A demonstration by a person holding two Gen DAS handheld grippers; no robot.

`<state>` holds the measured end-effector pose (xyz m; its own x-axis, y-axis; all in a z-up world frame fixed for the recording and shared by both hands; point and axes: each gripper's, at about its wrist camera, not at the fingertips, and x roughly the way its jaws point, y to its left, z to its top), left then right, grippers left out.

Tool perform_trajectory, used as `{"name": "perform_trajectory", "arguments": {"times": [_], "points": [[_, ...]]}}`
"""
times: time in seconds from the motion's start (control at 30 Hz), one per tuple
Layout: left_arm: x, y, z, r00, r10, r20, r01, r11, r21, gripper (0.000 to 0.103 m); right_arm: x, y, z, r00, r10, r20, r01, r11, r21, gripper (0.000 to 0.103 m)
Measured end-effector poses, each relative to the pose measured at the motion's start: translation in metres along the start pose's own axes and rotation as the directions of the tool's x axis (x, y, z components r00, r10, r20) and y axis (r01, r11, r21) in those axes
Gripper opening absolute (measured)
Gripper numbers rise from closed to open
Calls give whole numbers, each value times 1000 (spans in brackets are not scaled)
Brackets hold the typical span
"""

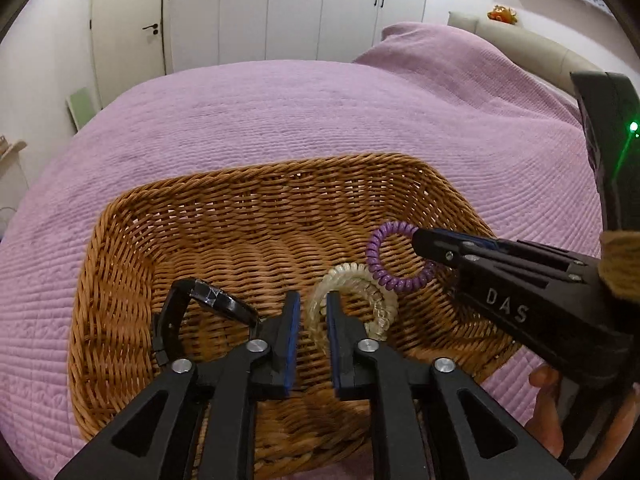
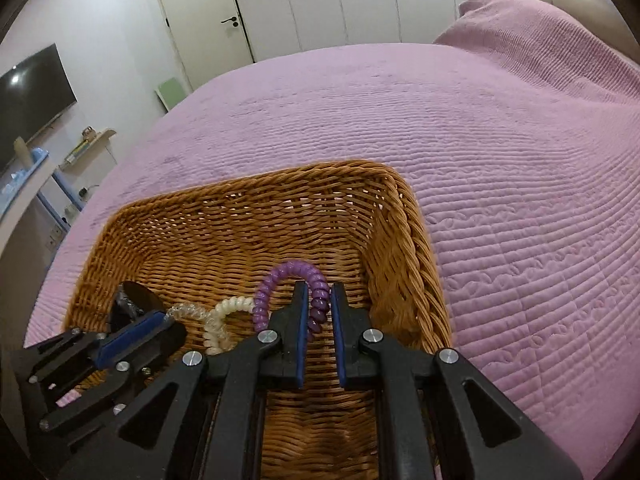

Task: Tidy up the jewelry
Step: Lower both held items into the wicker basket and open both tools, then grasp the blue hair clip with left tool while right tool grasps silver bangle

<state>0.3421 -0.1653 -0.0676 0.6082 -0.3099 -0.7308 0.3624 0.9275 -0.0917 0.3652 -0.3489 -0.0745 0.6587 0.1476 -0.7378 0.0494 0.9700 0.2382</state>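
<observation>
Purple coil (image 1: 394,254) hangs over the basket's (image 1: 120,240) right half, pinched in the right hand-held gripper (image 2: 320,300); pads almost together with one side of the coil between them. Cream coil (image 1: 360,300) sits just left of the purple one, touching it, low in the basket. The left hand-held gripper (image 1: 313,306) has one strand of it between its pads; narrow gap, and whether the pads press it I cannot tell. Black watch (image 1: 208,304) lies on the basket floor just left of the left hand-held gripper's left finger.

Room: basket floor ahead of both hand-held grippers is bare weave up to the far wall. Right rim runs close beside the right hand-held gripper's right finger. Basket sits on a bed (image 1: 280,112) with a purple spread, open all round the rim.

Left wrist view only: right hand-held gripper seen from the side, coming in over the right rim, with fingers (image 1: 548,400) of the person's hand under it. Right wrist view only: left hand-held gripper from the side, low at the left, near rim beneath it; TV (image 2: 28,100) on the far left wall.
</observation>
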Motion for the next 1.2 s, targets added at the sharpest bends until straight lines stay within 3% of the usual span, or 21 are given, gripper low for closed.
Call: {"name": "perform_trajectory", "arguments": {"times": [0.07, 0.2, 0.33, 0.67, 0.87, 1.0, 1.2], "points": [[-10, -1, -1, 1000, 1, 24, -1, 1000, 3, 22, -7, -2, 0, 1000, -3, 9, 3, 1000, 0, 15], [-36, 3, 0, 996, -28, 82, 29, 1000, -6, 50, -28, -3, -1, 999, 22, 29, -23, 1000, 11, 17], [-70, 9, -4, 989, -63, 137, 65, 998, -10, 52, -59, 0, -7, 997, 36, 70, -37, 999, 7, 33], [-161, 5, -47, 968, -120, 220, 118, 993, 21, 64, -150, 17, -50, 985, 74, 154, -66, 996, -58, 35], [-181, 0, -84, 967, -162, 196, 151, 986, 69, 64, -189, 26, -95, 984, 92, 150, -74, 989, -125, 36], [-177, 1, -114, 968, -219, 126, 207, 973, 104, 64, -197, 26, -124, 988, 100, 116, -83, 986, -146, 36], [-160, -2, -162, 969, -248, 6, 243, 951, 191, 64, -190, 13, -167, 995, 87, 52, -80, 989, -123, 36]]}}
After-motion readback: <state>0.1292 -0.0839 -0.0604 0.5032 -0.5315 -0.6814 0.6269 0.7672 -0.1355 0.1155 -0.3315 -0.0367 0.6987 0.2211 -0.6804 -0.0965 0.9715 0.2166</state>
